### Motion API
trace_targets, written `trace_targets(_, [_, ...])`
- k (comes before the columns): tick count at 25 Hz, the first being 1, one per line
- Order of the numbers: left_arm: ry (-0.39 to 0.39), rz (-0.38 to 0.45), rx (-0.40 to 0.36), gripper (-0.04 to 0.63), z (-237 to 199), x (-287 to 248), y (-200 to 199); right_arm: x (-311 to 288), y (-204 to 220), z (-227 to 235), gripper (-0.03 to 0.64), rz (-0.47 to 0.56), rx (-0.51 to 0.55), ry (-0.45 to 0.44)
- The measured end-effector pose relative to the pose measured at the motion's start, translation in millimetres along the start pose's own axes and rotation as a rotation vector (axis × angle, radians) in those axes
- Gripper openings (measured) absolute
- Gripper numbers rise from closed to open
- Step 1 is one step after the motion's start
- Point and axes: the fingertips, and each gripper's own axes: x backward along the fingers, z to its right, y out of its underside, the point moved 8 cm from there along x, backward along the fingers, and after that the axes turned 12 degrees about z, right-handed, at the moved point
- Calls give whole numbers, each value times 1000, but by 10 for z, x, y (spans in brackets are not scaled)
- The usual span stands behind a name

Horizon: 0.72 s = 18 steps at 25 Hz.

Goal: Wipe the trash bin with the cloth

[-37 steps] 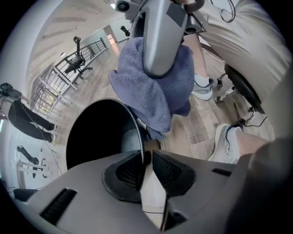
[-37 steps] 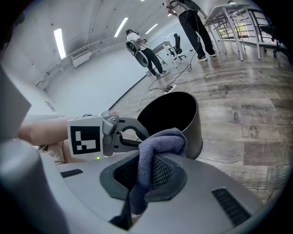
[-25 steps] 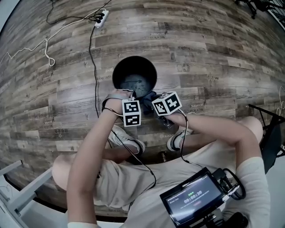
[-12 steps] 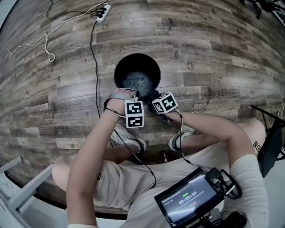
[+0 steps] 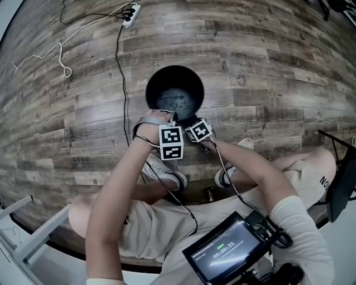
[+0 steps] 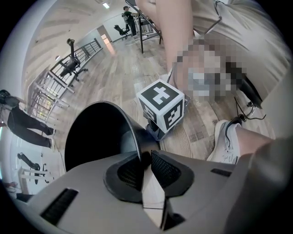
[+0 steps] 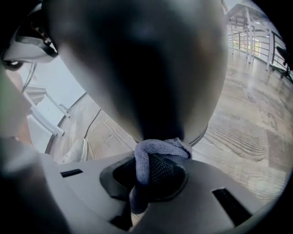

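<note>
A black round trash bin [image 5: 174, 94] stands upright on the wood floor. My left gripper [image 5: 168, 120] is shut on the bin's near rim; the left gripper view shows the thin rim [image 6: 135, 145] pinched between the pads. My right gripper [image 5: 194, 124] is low beside the bin's near right outer wall, shut on a grey-blue cloth [image 7: 158, 149]. In the right gripper view the bunched cloth presses against the dark outer wall [image 7: 146, 73], near the bin's base. The right gripper's marker cube [image 6: 161, 107] shows just past the bin in the left gripper view.
A black cable [image 5: 119, 61] runs from a white power strip [image 5: 131, 15] past the bin's left side. The person's shoes [image 5: 167, 177] rest just behind the grippers. A screen device [image 5: 225, 256] hangs at the chest. A dark chair [image 5: 340, 189] stands at the right edge.
My right gripper has sunk down along the bin's outer wall with the cloth in it. The left gripper has kept its hold on the rim.
</note>
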Motion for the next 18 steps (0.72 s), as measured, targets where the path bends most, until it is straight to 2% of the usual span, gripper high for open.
trace_targets(2, [-5, 2, 2, 60, 7, -1, -4, -5, 7, -1, 26, -11, -5, 1])
trace_targets(5, [-4, 3, 23, 60, 5, -2, -12, 118, -14, -14, 26, -22, -68, -3])
trace_targets(9, [-3, -11, 94, 64, -23, -16, -8, 486, -108, -117, 26, -43, -109, -56])
trace_targets(14, [-20, -22, 224, 71, -90, -31, -27, 1099, -279, -215, 26, -36, -76, -141])
trace_targets(18, [-85, -40, 336, 71, -125, -59, -93, 1484, -391, -143, 26, -1, -129, -123])
